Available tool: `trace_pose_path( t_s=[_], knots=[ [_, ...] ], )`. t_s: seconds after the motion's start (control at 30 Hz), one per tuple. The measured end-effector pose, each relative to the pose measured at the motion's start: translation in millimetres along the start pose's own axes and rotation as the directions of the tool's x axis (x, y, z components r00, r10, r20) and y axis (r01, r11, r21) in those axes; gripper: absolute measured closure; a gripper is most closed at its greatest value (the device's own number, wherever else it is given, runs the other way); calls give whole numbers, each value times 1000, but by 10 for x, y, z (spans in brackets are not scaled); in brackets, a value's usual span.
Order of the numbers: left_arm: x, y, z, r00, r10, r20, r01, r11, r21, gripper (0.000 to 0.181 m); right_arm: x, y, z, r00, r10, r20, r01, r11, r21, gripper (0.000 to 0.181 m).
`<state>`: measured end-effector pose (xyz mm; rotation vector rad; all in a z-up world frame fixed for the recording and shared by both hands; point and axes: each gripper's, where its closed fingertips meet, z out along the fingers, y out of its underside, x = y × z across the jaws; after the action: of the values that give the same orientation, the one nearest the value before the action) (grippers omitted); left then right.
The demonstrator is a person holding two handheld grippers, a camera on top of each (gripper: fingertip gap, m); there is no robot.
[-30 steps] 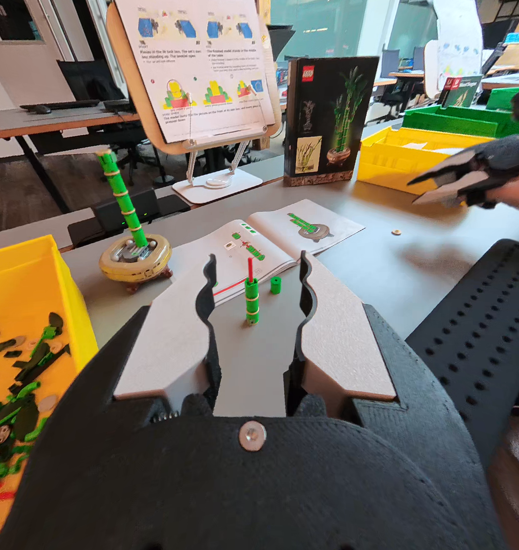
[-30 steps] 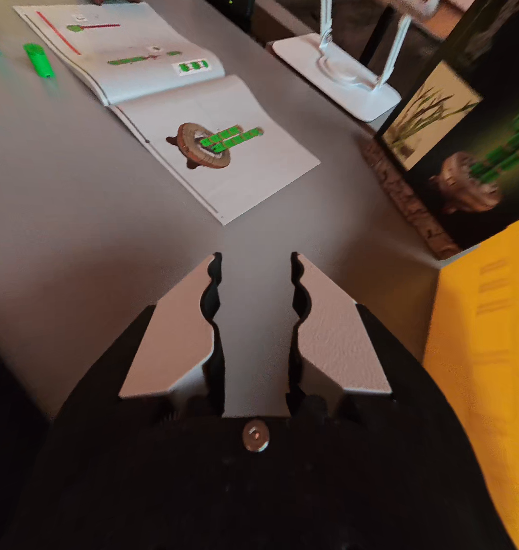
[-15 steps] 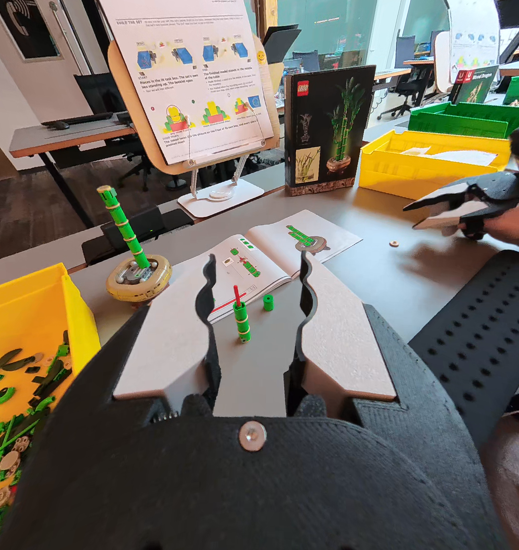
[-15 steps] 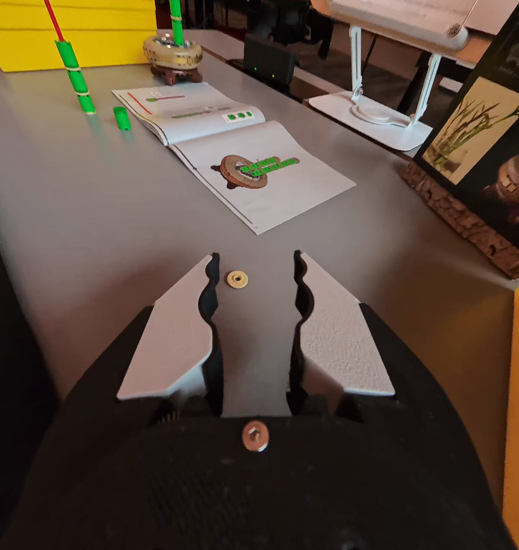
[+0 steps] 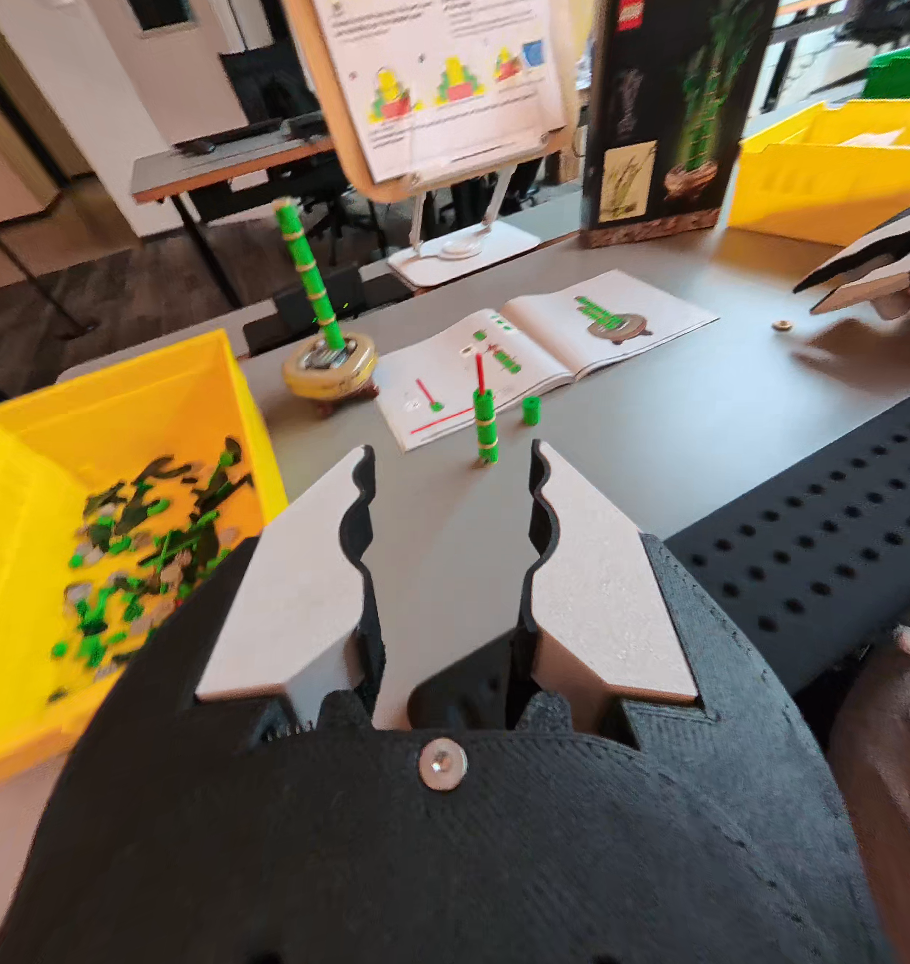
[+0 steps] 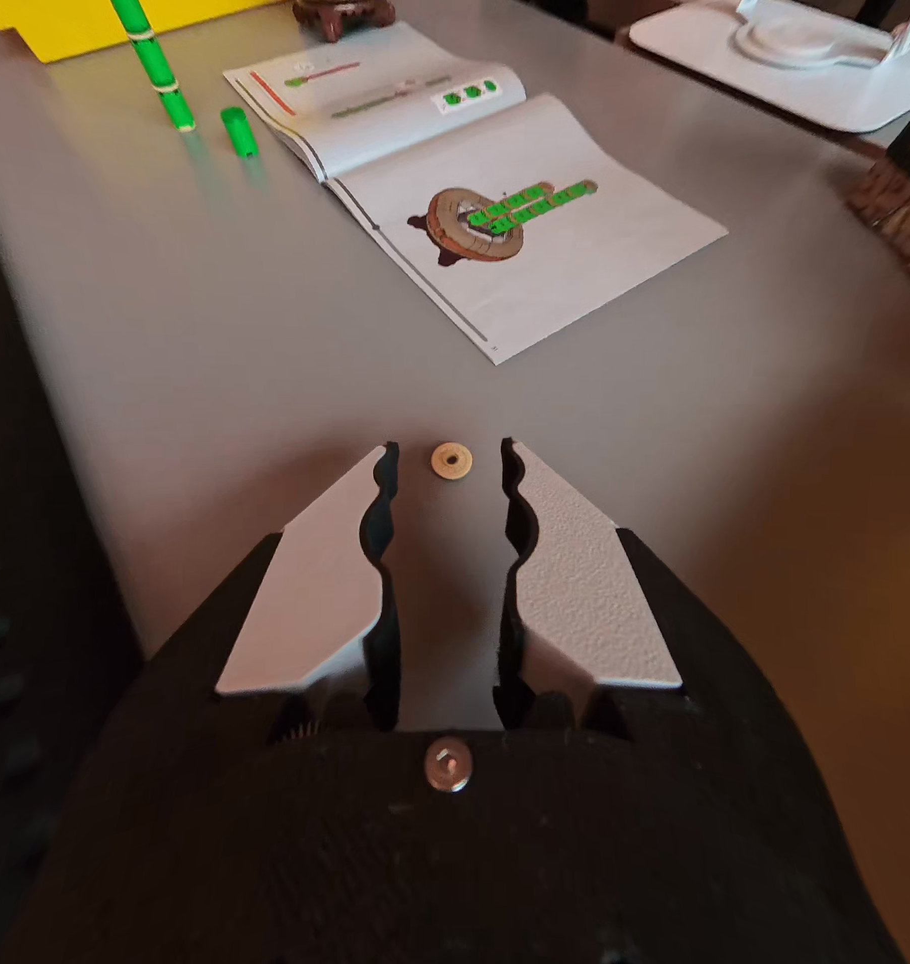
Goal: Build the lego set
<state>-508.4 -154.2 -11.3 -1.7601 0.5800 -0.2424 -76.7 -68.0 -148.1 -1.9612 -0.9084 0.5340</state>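
A small tan round piece lies on the grey table just between the tips of my open, empty right gripper; it also shows in the left wrist view. A short green stalk on a red rod stands upright ahead of my open, empty left gripper. A loose green cylinder lies beside it. A tan round base with a tall green stalk stands behind, to the left. The right gripper shows at the right edge of the left wrist view.
An open instruction booklet lies mid-table. A yellow bin of loose pieces is at the left, another yellow bin at the back right. The set's box and a sheet stand are behind. A black perforated mat lies at the right. There is about 45 cm between the tips of the two grippers. From the left gripper's tips to the loose green cylinder is close to 25 cm.
My left gripper has pulled back and swung left, so the yellow bin shows more. My right gripper has come lower and closer to the tan round piece, which now sits between its tips.
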Motion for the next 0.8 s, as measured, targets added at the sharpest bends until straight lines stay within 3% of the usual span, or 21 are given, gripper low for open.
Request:
trace_pose_path(
  t_s=[0.13,0.37,0.5,0.6,0.8],
  knots=[
    [-78,161,-173,996,-92,6,92,996,9,123,30,118,89,999,41,17,-39,995,-97,148],
    [-137,-19,-137,995,-97,27,94,991,95,125,50,173,147,1000,-7,-8,6,989,-150,159],
    [-64,71,75,996,-94,-2,94,995,31,124,10,170,159,1000,-24,20,27,988,-150,166],
    [-89,265,316,990,-128,53,131,990,-45,124,6,165,167,999,-21,31,26,988,-151,167],
    [258,387,865,977,-181,-111,173,982,-78,128,-19,163,165,998,-56,30,60,987,-148,167]
  ],
)
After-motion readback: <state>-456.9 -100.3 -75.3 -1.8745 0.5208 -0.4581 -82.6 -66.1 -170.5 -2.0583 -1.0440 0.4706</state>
